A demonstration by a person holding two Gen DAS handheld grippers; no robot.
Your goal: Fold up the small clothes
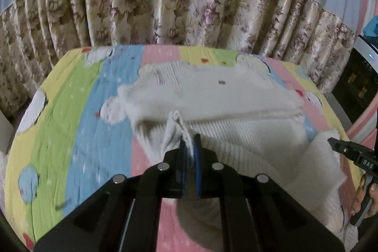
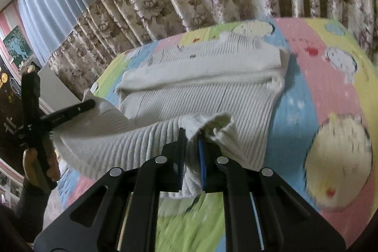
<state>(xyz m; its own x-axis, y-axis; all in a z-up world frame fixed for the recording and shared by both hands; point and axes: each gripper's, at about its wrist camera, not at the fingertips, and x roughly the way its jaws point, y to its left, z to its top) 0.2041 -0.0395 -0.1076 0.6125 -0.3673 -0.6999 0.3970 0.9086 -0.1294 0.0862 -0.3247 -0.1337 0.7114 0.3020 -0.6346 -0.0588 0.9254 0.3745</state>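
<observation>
Left wrist view: left gripper (image 1: 190, 139) and right gripper (image 2: 191, 134), each clamped on white knit sweater (image 1: 212, 96) hem, lifting toward 12 o'clock for fold.

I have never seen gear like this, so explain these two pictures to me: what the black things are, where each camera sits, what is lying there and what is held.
There is no machine here: a person holds a black two-finger tool in each hand, each with a fisheye camera looking along its fingers. One picture is from the left tool, the other from the right tool. A white ribbed knit sweater lies on a colourful cartoon-print quilt before floral curtains. Both tools are shut on the sweater's near edge, lifting it off the quilt.
</observation>
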